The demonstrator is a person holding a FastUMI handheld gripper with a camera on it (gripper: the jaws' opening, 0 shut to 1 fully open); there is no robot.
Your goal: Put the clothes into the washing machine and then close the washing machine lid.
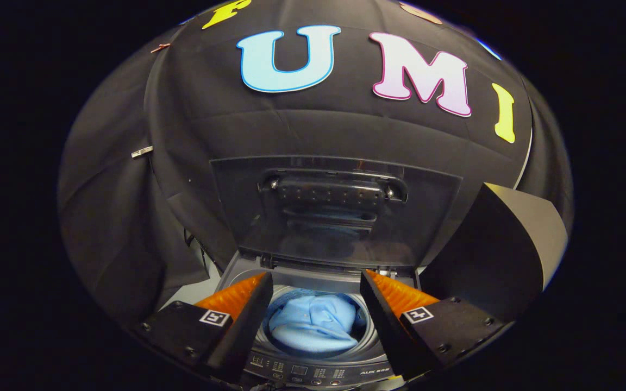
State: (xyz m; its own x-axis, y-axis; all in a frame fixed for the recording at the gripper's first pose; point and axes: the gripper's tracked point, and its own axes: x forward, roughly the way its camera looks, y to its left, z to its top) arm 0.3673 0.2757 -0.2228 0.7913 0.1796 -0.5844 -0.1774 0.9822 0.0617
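Note:
A light blue garment (313, 323) lies bunched inside the drum of a top-loading washing machine (318, 374), seen between my fingers and below them. The machine's dark see-through lid (335, 209) stands upright, hinged at the back of the opening, with a handle bar across its upper part. My gripper (315, 282) hovers above the front of the opening, open, with nothing between its fingers. The control panel runs along the machine's front edge, just under the fingers.
Black booth cloth hangs close behind and to the left of the machine. A dark box-like object (503, 250) with a pale top face stands right of the lid, close beside the right finger.

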